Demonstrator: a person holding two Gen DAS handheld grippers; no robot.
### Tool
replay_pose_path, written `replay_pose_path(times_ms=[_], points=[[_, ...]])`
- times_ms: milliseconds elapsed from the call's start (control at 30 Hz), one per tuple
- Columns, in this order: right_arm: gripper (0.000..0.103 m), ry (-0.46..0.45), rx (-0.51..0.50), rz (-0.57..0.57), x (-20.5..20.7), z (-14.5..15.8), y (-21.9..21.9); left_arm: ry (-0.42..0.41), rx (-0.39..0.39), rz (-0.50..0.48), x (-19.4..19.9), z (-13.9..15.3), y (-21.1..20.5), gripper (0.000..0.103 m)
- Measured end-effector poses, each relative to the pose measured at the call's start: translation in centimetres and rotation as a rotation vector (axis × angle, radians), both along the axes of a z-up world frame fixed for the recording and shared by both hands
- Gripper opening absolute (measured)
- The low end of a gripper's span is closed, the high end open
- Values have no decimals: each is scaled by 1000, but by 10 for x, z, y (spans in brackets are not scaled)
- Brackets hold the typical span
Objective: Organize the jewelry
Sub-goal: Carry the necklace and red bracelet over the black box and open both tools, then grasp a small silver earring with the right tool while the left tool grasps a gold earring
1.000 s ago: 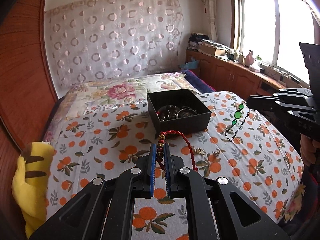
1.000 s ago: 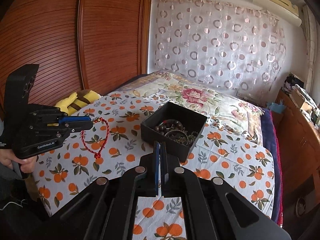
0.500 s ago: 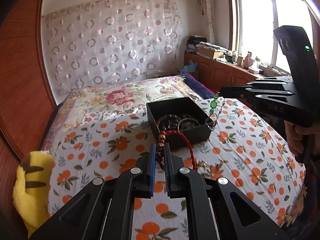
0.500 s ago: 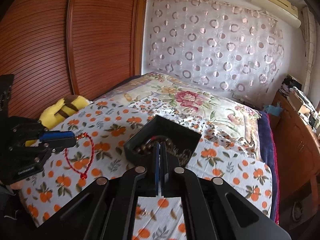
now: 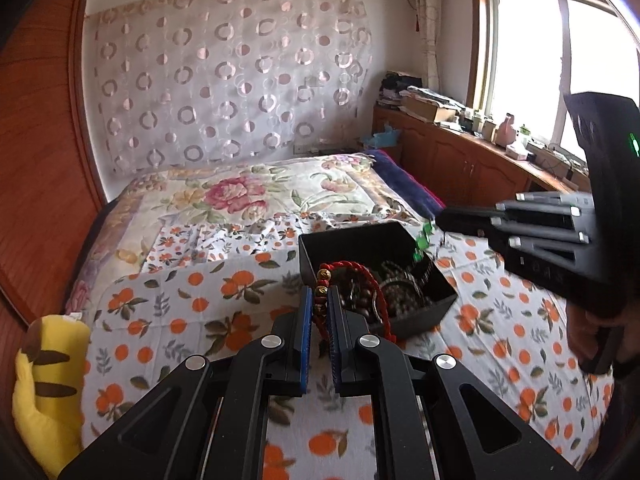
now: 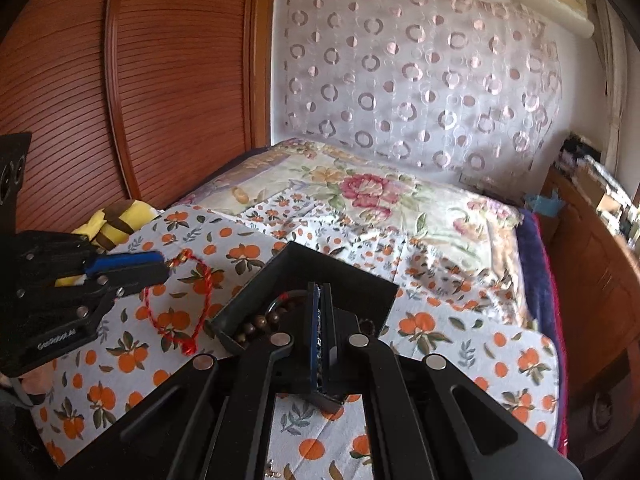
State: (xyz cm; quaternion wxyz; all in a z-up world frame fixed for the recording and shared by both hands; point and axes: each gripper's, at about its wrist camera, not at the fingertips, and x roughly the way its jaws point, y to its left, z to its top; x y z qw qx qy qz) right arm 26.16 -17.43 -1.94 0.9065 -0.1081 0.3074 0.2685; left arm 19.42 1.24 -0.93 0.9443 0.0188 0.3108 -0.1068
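Note:
A black open box (image 5: 434, 312) (image 6: 352, 276) with bead bracelets inside sits on the orange-print bedspread. My left gripper (image 5: 318, 292) is shut on a red cord bracelet (image 5: 370, 280) with gold beads, just in front of the box; from the right wrist view it (image 6: 162, 268) holds the red loop (image 6: 178, 320) hanging left of the box. My right gripper (image 6: 319, 290) is shut on a green-stone chain (image 5: 420, 244) that hangs over the box; the chain is hidden in its own view. The right gripper (image 5: 440, 216) reaches in from the right.
A yellow striped plush toy (image 5: 48, 384) lies at the bed's left edge. A floral quilt (image 5: 248, 196) covers the far half of the bed. A wooden wardrobe (image 6: 120, 80) is on the left, a cluttered cabinet (image 5: 472, 160) under the window on the right.
My right gripper has carried the green chain from the bedspread to above the box. My left gripper has moved forward with the red bracelet to the box's near edge.

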Motion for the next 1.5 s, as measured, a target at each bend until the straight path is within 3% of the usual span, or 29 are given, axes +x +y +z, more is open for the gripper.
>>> replay_pose_path(times_ms=[200,500,600,733,833,867,967,1433,1500], points=[[2,70,21,-28,14,-18,-11,21,-5,3,31,-6,-11,7],[3,84,18,-27,-10,-32,-43,34,4,-10,59,-9,-36,7],[3,85,17,-18,-20,-38,-46,38,22,-10,61,-7,-41,24],[3,93,23,7,-35,-44,-47,32,43,-2,52,-7,-41,42],[3,100,28,38,-53,-52,-44,56,57,-11,41,-12,-40,47],[7,104,29,44,-57,-55,-43,55,66,-19,36,-14,-39,49],[34,116,22,63,-72,-67,-38,60,88,-43,19,-20,-39,59],[34,182,-106,113,-85,-104,-17,145,131,-108,-24,-68,-38,62],[25,181,-122,111,-85,-107,-16,155,132,-107,-25,-72,-37,62]])
